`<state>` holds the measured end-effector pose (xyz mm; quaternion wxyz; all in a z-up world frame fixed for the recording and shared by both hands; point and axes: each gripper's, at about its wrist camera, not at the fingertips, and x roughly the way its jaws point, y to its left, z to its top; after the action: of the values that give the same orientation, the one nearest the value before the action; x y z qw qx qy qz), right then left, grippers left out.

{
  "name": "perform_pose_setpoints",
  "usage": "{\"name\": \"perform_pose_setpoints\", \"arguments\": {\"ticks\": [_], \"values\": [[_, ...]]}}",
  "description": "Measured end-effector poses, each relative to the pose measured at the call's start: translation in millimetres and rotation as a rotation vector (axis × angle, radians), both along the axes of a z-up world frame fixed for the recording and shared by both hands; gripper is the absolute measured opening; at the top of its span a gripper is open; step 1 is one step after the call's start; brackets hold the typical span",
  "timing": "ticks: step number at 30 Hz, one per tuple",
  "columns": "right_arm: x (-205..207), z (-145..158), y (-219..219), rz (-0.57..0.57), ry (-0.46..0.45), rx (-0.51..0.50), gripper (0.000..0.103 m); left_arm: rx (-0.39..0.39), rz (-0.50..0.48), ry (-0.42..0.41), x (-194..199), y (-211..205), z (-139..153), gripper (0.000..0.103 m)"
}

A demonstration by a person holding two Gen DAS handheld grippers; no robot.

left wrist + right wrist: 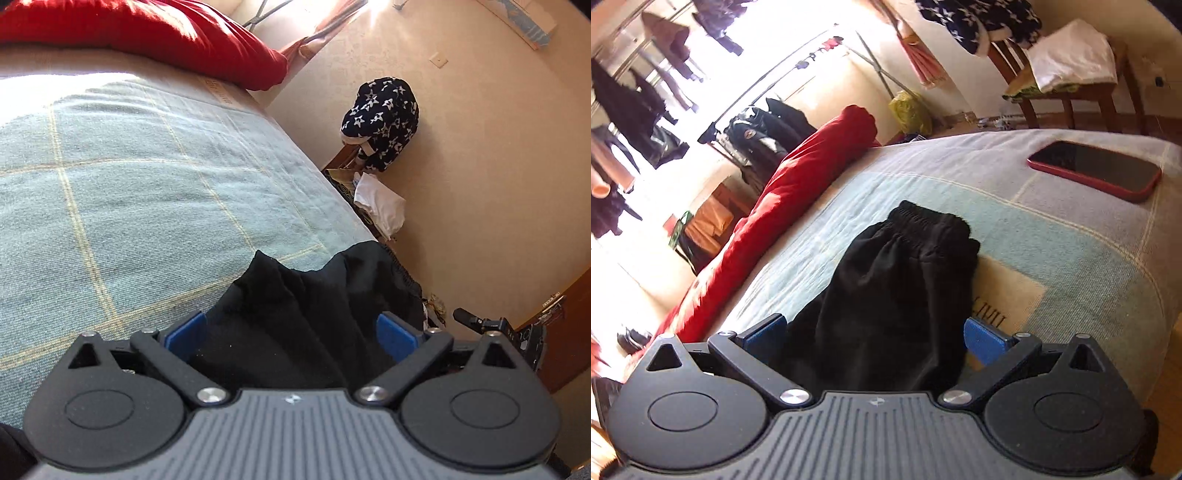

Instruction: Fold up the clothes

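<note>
your left gripper has its blue pads spread wide, with a bunched fold of the black shorts standing up between them; the cloth fills the gap but the pads are not pressed onto it, so i read it as spread around the fabric, not pinching. your right gripper is the same: pads wide apart, the black shorts running out from between them.

from the right gripper the shorts lie straight ahead, long axis along the fingers' line, ending at the gathered elastic waistband at the far end. so the right hand sits at the leg-hem end and the waistband is the farthest part from it. in the left view the cloth rises just in front of the fingers near the edge of the checked blanket, with a ribbed edge on its right side.

the shorts already lie narrow and doubled lengthwise on the blanket, between the red quilt and the phone. that fits either a fold midway or one just laid down.
</note>
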<state>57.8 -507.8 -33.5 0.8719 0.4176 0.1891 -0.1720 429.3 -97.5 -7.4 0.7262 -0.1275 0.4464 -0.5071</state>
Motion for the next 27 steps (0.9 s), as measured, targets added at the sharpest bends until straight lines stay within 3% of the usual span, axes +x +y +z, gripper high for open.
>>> {"name": "perform_pose_setpoints", "arguments": {"ticks": [4, 6, 14, 21, 24, 25, 26, 27], "values": [[17.7, -42.4, -50.0, 0.032, -0.026, 0.236, 0.103, 0.037, 0.02, 0.012, -4.7, -11.2, -4.7, 0.098], [28.1, -57.5, -64.6, 0.023, -0.032, 0.299, 0.103, 0.056, 0.019, 0.013, -5.1, -18.1, -5.9, 0.098], [77.8, -60.9, -101.5, 0.12, -0.081, 0.265, 0.103, 0.084, -0.023, 0.012, -8.6, -45.4, -7.8, 0.098], [62.8, -61.9, -87.6, 0.292, -0.112, 0.191, 0.103, 0.099, -0.05, 0.023, -11.2, -63.4, -12.3, 0.098], [75.7, -56.7, -93.1, 0.265, -0.094, 0.178, 0.102, 0.114, -0.036, 0.038, -9.4, -70.4, -16.0, 0.098], [80.2, -53.4, -93.5, 0.251, -0.075, 0.158, 0.092, 0.109, -0.041, 0.037, -10.3, -71.3, -15.2, 0.098], [79.1, -51.7, -92.5, 0.228, -0.05, 0.148, 0.072, 0.103, -0.047, 0.036, -11.3, -72.1, -14.3, 0.098], [78.1, -50.1, -91.5, 0.205, -0.024, 0.138, 0.061, 0.097, -0.053, 0.036, -12.2, -73.0, -13.4, 0.098]]}}
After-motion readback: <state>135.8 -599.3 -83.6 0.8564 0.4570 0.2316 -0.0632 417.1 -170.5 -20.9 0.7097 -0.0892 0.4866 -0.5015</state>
